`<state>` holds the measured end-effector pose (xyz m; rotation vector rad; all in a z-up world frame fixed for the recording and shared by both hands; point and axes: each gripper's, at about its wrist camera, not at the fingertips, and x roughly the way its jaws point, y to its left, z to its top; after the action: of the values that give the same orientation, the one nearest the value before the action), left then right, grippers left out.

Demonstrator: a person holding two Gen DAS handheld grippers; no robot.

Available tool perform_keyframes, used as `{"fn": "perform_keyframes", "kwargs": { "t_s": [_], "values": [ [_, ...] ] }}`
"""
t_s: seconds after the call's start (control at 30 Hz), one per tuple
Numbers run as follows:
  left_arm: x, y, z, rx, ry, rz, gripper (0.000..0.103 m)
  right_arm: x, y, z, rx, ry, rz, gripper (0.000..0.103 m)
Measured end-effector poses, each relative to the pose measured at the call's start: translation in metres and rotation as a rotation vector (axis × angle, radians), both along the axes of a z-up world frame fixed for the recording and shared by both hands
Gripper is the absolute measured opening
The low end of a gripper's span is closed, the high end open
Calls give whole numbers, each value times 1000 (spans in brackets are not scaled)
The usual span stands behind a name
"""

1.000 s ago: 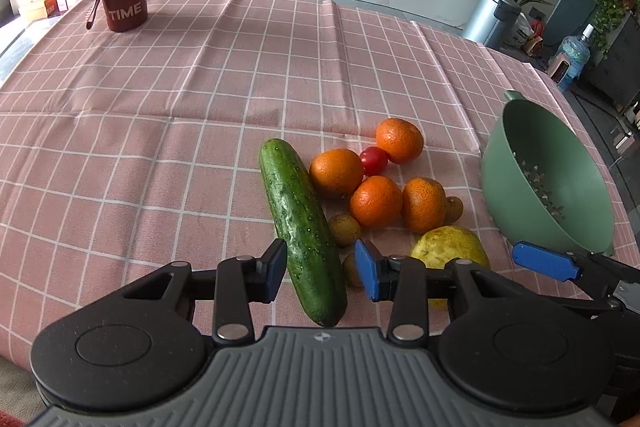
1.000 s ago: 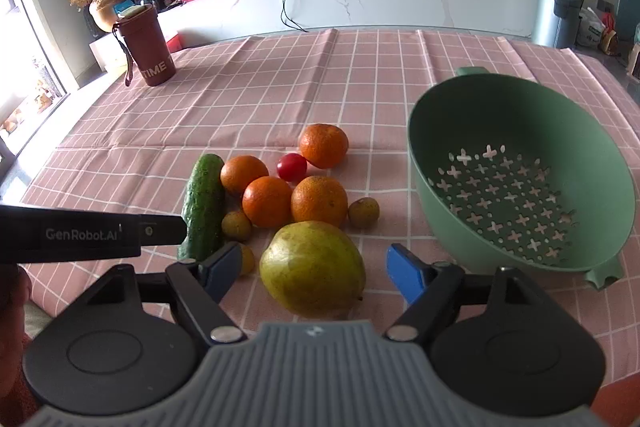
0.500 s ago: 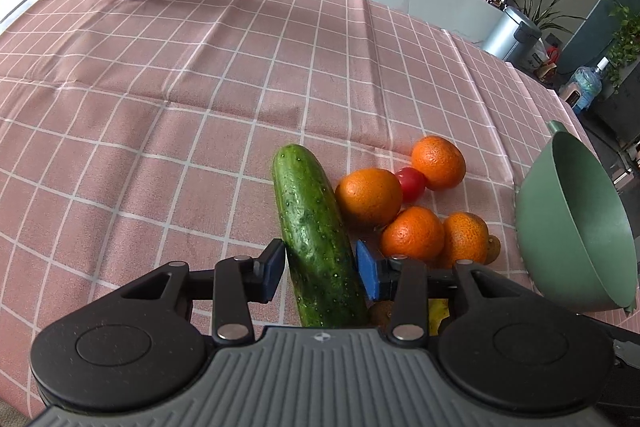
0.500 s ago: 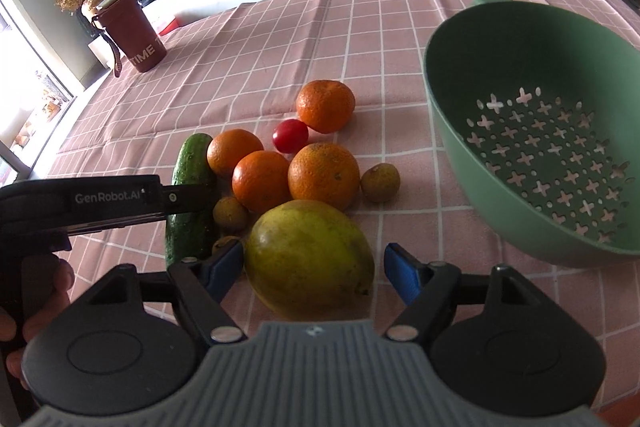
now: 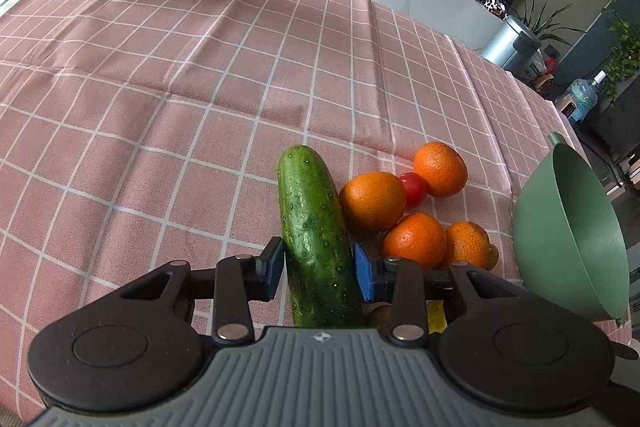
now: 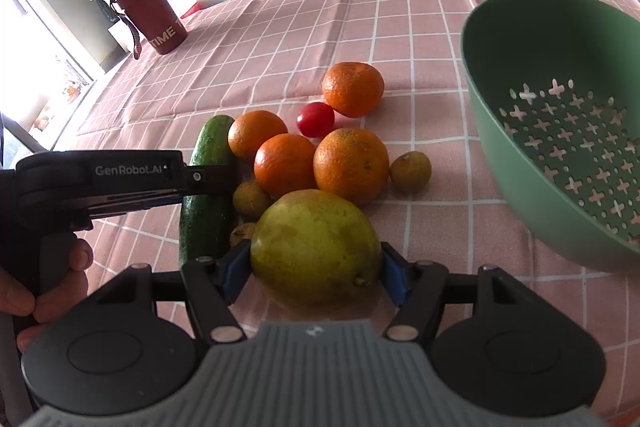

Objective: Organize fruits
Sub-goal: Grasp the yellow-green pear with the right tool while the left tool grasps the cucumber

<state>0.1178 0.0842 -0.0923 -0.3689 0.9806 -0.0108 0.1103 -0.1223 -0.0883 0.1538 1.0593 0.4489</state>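
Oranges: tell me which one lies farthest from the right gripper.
The orange just beyond the cherry tomato; the other three sit clustered nearer the right gripper.

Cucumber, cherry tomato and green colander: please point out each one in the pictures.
cucumber (image 5: 314, 227), left wrist view, middle of its body.
cherry tomato (image 6: 315, 119), right wrist view, centre of its skin.
green colander (image 6: 560, 131), right wrist view, perforated inner wall.

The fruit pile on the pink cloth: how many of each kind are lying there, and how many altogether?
Oranges: 4
Cherry tomato: 1
Cucumber: 1
Yellow-green pear: 1
Small brownish-green fruits: 3
Total: 10
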Motion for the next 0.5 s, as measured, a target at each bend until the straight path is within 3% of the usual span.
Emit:
{"fn": "perform_keyframes", "kwargs": {
  "t_s": [0.3,0.5],
  "values": [
    [-32,3,28,4,-30,74,41,-3,4,5,-58,-36,9,63],
    [-52,-10,64,12,-116,65,41,-17,1,20,-54,-91,28,63]
  ]
}}
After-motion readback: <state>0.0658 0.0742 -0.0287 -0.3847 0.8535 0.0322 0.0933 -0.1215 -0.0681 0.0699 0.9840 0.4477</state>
